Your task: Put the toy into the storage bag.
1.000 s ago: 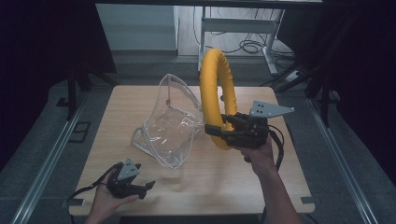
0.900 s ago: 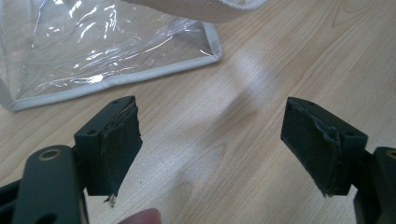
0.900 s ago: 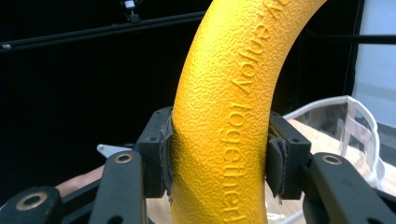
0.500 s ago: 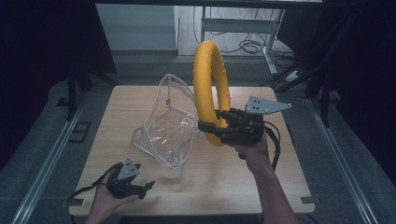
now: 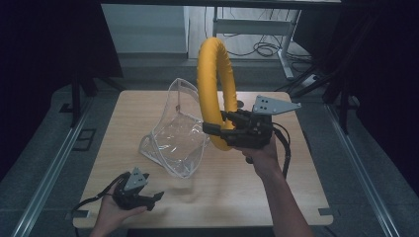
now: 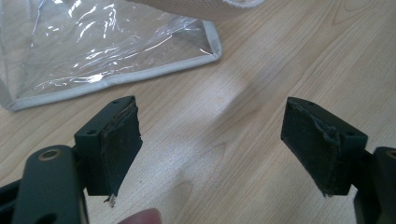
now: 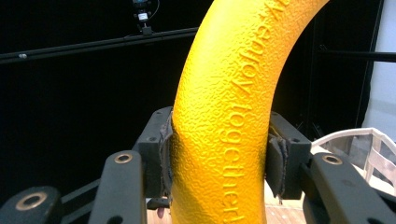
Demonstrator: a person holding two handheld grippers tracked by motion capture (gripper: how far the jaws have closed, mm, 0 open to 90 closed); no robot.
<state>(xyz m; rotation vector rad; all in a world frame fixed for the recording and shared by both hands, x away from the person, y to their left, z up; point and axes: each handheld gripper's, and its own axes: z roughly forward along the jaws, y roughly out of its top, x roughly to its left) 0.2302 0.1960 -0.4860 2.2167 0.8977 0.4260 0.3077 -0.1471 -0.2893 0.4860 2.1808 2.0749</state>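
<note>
A thick yellow foam ring (image 5: 216, 89) stands upright above the table, held at its lower edge by my right gripper (image 5: 222, 129). In the right gripper view both pads press into the yellow ring (image 7: 229, 121), which bears raised lettering. A clear plastic bag (image 5: 175, 133) with a pale trim stands on the table to the left of the ring, its mouth open upward. My left gripper (image 5: 148, 197) rests low near the table's front left, jaws wide apart. In the left gripper view the open gripper (image 6: 212, 144) has bare wood between its jaws and the bag's corner (image 6: 112, 46) lies beyond them.
The wooden table (image 5: 276, 192) has bare surface at the front and right. Dark curtains surround it. A metal frame and cables (image 5: 267, 44) lie on the floor behind the far edge.
My right gripper has carried the yellow ring leftward and a little higher, closer to the clear bag. The left gripper has stayed where it was.
</note>
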